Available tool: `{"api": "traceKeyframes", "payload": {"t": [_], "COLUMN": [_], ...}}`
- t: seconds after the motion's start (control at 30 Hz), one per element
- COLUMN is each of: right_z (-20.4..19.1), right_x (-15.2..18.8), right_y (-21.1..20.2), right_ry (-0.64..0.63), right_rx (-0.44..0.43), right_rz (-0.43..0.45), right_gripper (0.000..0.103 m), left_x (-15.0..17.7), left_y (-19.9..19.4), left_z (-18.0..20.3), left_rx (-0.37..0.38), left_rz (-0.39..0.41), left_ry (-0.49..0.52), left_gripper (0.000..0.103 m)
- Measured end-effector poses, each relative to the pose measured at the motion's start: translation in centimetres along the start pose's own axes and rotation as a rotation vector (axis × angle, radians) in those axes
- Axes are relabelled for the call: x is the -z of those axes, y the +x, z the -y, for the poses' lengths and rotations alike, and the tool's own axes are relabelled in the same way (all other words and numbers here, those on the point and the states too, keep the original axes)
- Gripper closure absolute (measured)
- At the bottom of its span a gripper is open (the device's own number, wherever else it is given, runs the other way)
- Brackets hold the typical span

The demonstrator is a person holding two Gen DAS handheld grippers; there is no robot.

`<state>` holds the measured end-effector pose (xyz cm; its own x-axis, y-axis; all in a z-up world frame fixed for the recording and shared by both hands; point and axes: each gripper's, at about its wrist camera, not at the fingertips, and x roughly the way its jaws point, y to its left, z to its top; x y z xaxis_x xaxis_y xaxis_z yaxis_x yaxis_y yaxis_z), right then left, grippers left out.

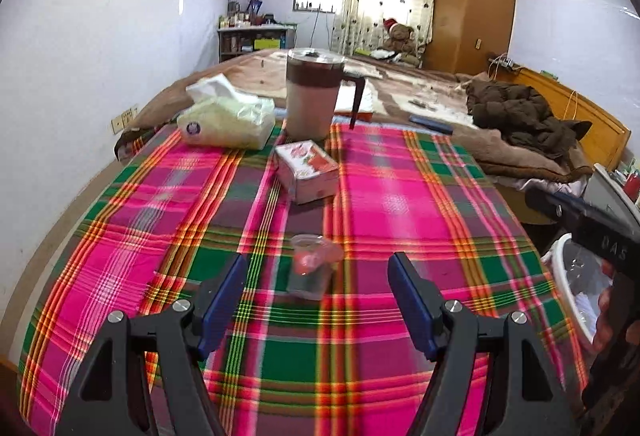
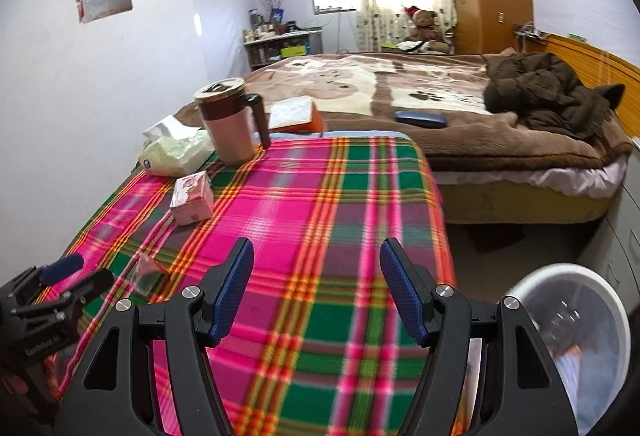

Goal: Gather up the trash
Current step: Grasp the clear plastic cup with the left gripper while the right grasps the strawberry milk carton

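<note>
A small clear plastic cup [image 1: 310, 266] with pink inside lies on the plaid tablecloth [image 1: 400, 196], just ahead of and between my left gripper's [image 1: 318, 268] open fingers. It shows faintly in the right wrist view [image 2: 146, 272] beside the left gripper [image 2: 70, 276]. A small pink carton [image 1: 308, 172] sits further back; it also shows in the right wrist view [image 2: 192, 198]. My right gripper [image 2: 316, 256] is open and empty above the tablecloth [image 2: 320, 196]. A white trash bin [image 2: 576, 316] stands on the floor at the right, also seen in the left wrist view [image 1: 580, 276].
A tall lidded mug [image 1: 314, 92] and a tissue pack [image 1: 226, 116] stand at the table's far edge. Behind is a bed [image 2: 440, 96] with a brown jacket [image 2: 548, 92], a book [image 2: 296, 114] and a dark case [image 2: 420, 119].
</note>
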<state>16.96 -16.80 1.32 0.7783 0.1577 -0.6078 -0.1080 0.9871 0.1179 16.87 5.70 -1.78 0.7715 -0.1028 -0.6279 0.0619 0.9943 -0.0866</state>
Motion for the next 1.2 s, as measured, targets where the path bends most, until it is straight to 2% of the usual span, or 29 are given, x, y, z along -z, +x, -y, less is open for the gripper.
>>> {"api": "traceKeyframes", "payload": {"t": [0.23, 0.37, 0.57, 0.7, 0.83, 1.0, 1.2], "right_z": [-2.5, -3.7, -5.9, -7.1, -8.3, -9.8, -11.2], "right_x": [-1.7, -2.3, -3.4, -4.1, -4.5, -4.7, -5.1], "right_y": [3.3, 5.3, 8.0, 9.5, 11.3, 12.1, 12.7], "right_ry": [-0.056, -0.071, -0.097, -0.107, -0.101, -0.141, -0.168], "right_rx": [-0.035, -0.070, -0.132, -0.173, -0.212, -0.228, -0.242], "right_rz": [-0.020, -0.049, -0.078, -0.099, -0.146, -0.161, -0.160], "right_gripper": [0.036, 0.036, 0.036, 0.036, 0.036, 0.036, 0.036], "left_x": [0.2, 0.2, -0.3, -0.4, -0.7, -0.9, -0.8], "left_y": [3.3, 4.6, 5.9, 7.1, 7.1, 7.1, 6.7], "left_z": [-1.2, -1.9, -2.8, -2.6, -3.4, -5.1, -7.3], "left_rx": [0.030, 0.029, 0.077, 0.091, 0.100, 0.094, 0.044], "left_rz": [-0.068, -0.088, -0.131, -0.187, -0.183, -0.182, -0.172], "left_ry": [0.014, 0.018, -0.006, 0.022, -0.008, -0.045, -0.091], "left_gripper": [0.028, 0.028, 0.028, 0.029, 0.037, 0.053, 0.054]}}
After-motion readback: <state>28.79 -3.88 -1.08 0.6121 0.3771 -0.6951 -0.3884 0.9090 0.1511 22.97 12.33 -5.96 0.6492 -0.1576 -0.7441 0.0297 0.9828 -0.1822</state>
